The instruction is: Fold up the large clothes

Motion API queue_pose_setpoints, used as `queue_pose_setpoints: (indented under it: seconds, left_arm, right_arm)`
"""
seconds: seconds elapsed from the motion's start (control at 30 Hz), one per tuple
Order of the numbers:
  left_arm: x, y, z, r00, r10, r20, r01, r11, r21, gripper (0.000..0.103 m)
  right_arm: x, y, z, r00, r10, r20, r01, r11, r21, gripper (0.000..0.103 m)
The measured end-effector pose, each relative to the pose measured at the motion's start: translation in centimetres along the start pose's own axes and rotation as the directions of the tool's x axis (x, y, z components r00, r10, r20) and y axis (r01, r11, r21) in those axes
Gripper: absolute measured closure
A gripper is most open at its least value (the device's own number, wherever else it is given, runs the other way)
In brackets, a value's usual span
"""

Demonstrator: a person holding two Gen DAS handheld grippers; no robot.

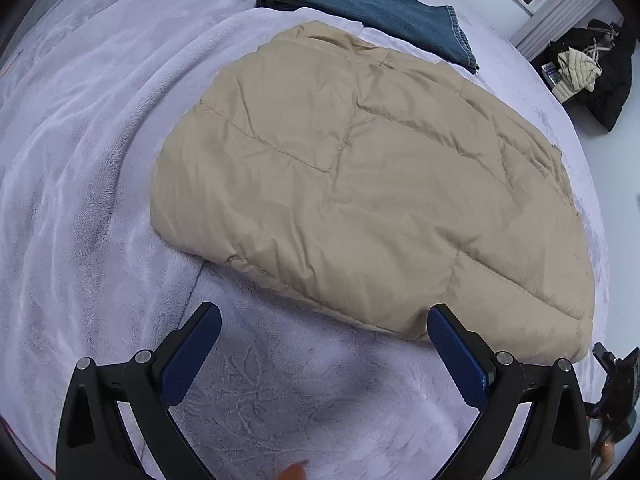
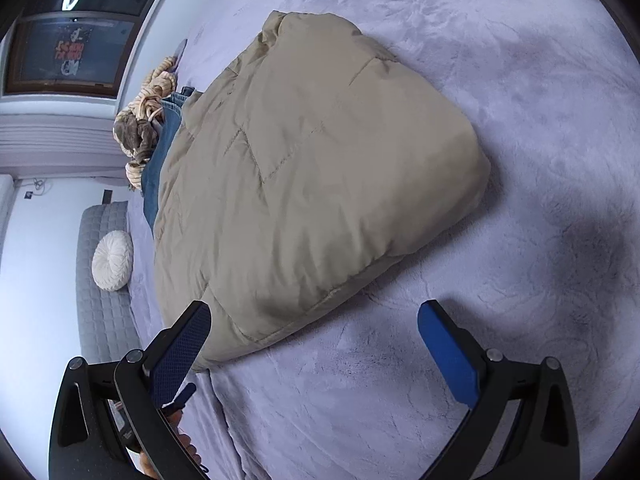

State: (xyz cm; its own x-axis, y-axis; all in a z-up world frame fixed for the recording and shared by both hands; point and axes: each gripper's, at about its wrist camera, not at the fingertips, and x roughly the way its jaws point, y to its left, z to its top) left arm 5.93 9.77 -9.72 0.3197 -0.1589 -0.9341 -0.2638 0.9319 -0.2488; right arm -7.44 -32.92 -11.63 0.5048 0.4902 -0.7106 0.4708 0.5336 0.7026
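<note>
Beige puffer jacket (image 1: 372, 184), folded, on bed (image 1: 100, 160). My left gripper (image 1: 324, 344) and right gripper (image 2: 314, 340): jaws apart, empty, near jacket's hem. Best grasp: both corners, evenly.

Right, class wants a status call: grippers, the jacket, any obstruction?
Left gripper open, empty. Right gripper open, empty. Beige puffer jacket lies folded on the lilac blanket, untouched. Folded jeans lie beyond it; nothing in the way.

Pale walls, dark window (image 2: 68, 52) — grey quilted bench (image 2: 102, 280) below.
</note>
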Motion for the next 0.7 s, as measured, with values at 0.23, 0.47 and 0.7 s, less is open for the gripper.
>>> queue_pose_setpoints:
  seconds: [0.23, 0.47, 0.7]
  left_arm:
    - [1.8, 4.3, 0.8, 0.968, -0.249, -0.035, 0.240, 0.956, -0.168, 0.000]
    - [3.9, 5.1, 3.0, 0.932, -0.361, 0.018, 0.355, 0.903, -0.243, 0.000]
    - [5.8, 4.8, 5.8, 0.936, -0.340, 0.095, 0.352, 0.884, -0.307, 0.000]
  right_arm:
    - [1.7, -0.3, 0.3, 0.998, 0.068, 0.019, -0.069, 0.995, 0.076, 0.000]
    - [4.4, 1.0, 1.7, 0.992, 0.129, 0.006, -0.129, 0.986, 0.107, 0.000]
    - [6.8, 0.9, 3.1, 0.980, 0.197, -0.026, -0.190, 0.966, 0.175, 0.000]
